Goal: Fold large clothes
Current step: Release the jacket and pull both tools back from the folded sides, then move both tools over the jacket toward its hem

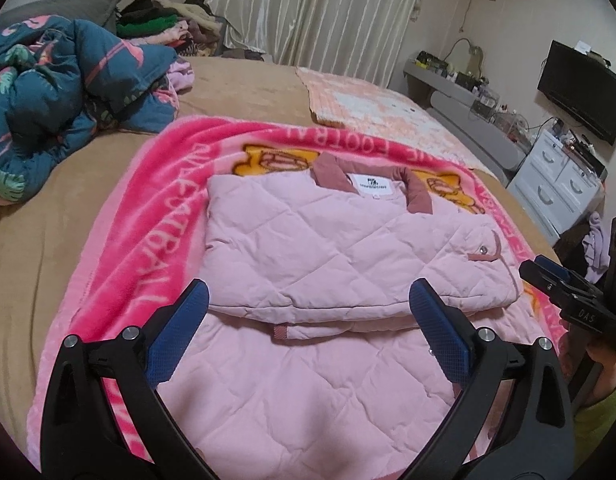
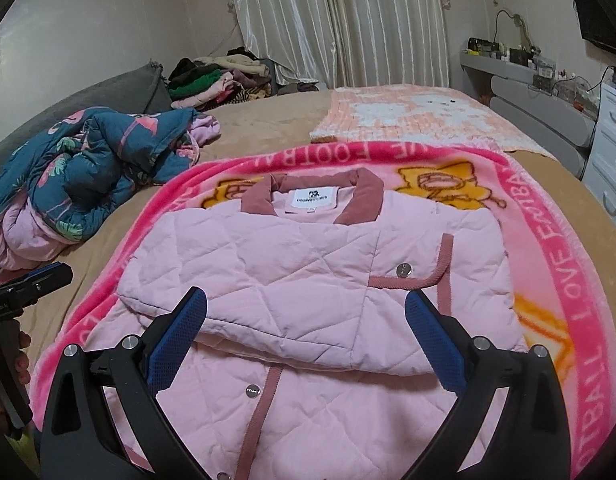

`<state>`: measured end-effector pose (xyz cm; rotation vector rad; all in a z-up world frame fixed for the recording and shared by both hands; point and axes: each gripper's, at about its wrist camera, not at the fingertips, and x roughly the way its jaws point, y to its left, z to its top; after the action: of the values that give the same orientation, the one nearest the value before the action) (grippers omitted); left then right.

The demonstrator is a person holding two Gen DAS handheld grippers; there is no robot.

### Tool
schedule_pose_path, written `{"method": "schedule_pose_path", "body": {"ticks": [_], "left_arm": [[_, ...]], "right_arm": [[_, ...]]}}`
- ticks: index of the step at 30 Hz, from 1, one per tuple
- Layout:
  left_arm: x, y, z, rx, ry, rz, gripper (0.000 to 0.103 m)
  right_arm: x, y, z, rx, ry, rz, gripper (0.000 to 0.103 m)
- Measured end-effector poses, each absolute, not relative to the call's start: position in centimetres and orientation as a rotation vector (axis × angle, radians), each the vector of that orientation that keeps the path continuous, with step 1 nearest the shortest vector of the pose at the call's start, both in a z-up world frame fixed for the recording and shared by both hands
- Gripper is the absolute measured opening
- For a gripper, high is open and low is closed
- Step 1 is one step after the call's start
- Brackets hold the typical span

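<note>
Well, starting at the upper left of my left wrist view, a crumpled teal quilt (image 1: pixel 55 92) with pink flamingo print is heaped on the tan bed (image 1: pixel 235 88), and behind it a pile of clothes (image 1: pixel 167 24) sits in front of the pale curtains (image 1: pixel 320 8). In the middle of the frame lies the pink quilted jacket (image 1: pixel 332 240), spread on a bright pink blanket (image 1: pixel 147 184) with white lettering and orange cartoon figures; its upper part is folded down over the lower part, the dusty-rose collar (image 1: pixel 336 172) and white label toward the top of the frame. My left gripper (image 1: pixel 308 316) fills the bottom of that view, jaws spread wide with nothing between the blue pads, which hover above the jacket's folded edge. At the right edge my right gripper (image 1: pixel 556 280) pokes in, a hand in a green sleeve (image 1: pixel 604 392) below it, with a dark screen (image 1: pixel 580 88) and white drawers (image 1: pixel 560 176) beyond. In the right wrist view the same jacket (image 2: pixel 308 272) fills the centre, a snap and rose trim showing on its right side, and a peach checked blanket (image 2: pixel 408 116) lies further up the bed. My right gripper (image 2: pixel 305 322) is likewise spread wide and empty over the fold, the left gripper's tip (image 2: pixel 35 280) at the left edge.
</note>
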<state>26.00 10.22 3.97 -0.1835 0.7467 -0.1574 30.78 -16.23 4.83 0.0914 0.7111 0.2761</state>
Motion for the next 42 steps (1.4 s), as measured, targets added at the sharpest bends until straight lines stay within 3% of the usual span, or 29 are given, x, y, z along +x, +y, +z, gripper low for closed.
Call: {"method": "schedule_pose_path", "body": {"ticks": [42], "left_arm": [[13.2, 10.2, 9.2, -0.141, 0.595, -0.124, 0.094]], "right_arm": [[19.4, -18.9, 10.9, 0.090, 0.551, 0.292, 0.099]]}}
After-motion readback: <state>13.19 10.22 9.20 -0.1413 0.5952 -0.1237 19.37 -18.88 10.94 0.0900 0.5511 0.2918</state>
